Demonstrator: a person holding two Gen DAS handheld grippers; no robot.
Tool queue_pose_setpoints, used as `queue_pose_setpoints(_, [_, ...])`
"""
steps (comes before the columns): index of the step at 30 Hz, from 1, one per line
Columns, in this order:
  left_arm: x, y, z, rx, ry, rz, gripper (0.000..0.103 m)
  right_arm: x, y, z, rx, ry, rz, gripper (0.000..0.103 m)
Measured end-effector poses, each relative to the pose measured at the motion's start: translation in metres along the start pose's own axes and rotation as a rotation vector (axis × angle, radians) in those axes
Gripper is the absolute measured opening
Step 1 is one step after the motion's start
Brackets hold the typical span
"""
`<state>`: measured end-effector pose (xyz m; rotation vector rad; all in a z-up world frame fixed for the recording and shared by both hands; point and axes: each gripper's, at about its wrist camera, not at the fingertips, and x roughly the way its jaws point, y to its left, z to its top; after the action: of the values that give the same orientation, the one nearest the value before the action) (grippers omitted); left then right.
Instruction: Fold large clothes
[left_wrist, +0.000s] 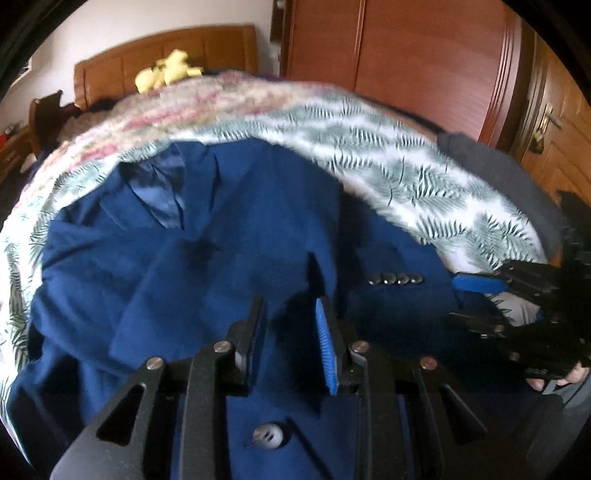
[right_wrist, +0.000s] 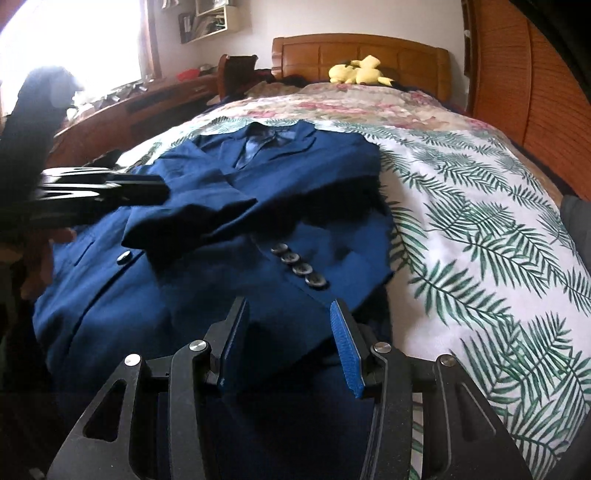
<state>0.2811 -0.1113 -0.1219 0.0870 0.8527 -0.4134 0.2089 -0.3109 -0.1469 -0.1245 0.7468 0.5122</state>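
A dark blue suit jacket (left_wrist: 207, 251) lies front up on the bed, collar toward the headboard; it also shows in the right wrist view (right_wrist: 229, 229). Both sleeves are folded across its chest, and one cuff carries a row of buttons (right_wrist: 299, 269). My left gripper (left_wrist: 290, 306) is open and empty just above the jacket's lower front, near a front button (left_wrist: 267, 435). My right gripper (right_wrist: 288, 306) is open and empty over the jacket's lower right edge. It also shows in the left wrist view (left_wrist: 465, 299) at the right, open beside the cuff buttons (left_wrist: 395, 279).
A leaf-print sheet (right_wrist: 480, 229) covers the bed, with a floral blanket (right_wrist: 332, 103) behind it. Yellow plush toys (right_wrist: 356, 70) sit by the wooden headboard (right_wrist: 362, 48). A wooden wardrobe (left_wrist: 406, 48) stands beside the bed. A dark garment (left_wrist: 498, 173) lies at the bed's right edge.
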Motion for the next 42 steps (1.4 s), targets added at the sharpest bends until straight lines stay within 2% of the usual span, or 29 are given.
queue_pose_setpoints(3, [0.02, -0.01, 0.01, 0.021, 0.066, 0.021, 0.025, -0.005, -0.003, -0.002, 0.005, -0.01, 0.004, 0.046])
queue_pose_setpoints(7, [0.048, -0.021, 0.019, 0.056, 0.167, 0.084, 0.025, -0.013, -0.004, -0.002, 0.01, -0.032, 0.013, 0.046])
queue_pose_setpoints(9, [0.057, -0.023, 0.022, 0.065, 0.192, 0.114, 0.025, -0.017, -0.003, -0.002, 0.009, -0.043, 0.016, 0.046])
queue_pose_setpoints(17, [0.082, -0.006, 0.036, -0.027, 0.266, 0.126, 0.026, -0.024, -0.004, -0.001, 0.012, -0.063, 0.024, 0.046])
queue_pose_setpoints(23, [0.08, -0.007, 0.043, -0.024, 0.249, 0.144, 0.026, -0.024, -0.003, -0.002, 0.007, -0.063, 0.023, 0.046])
queue_pose_setpoints(31, [0.058, 0.007, 0.048, -0.078, 0.174, 0.096, 0.026, -0.023, -0.001, 0.0, -0.008, -0.059, 0.023, 0.046])
queue_pose_setpoints(38, [0.07, 0.007, 0.049, -0.047, 0.193, 0.098, 0.025, -0.017, 0.004, 0.003, -0.014, -0.056, 0.016, 0.046])
queue_pose_setpoints(40, [0.07, 0.004, 0.048, -0.025, 0.183, 0.086, 0.009, -0.014, 0.005, 0.004, -0.017, -0.055, 0.014, 0.046])
queue_pose_setpoints(42, [0.067, 0.0, 0.047, 0.006, 0.175, 0.091, 0.002, -0.012, 0.006, 0.004, -0.022, -0.049, 0.01, 0.046])
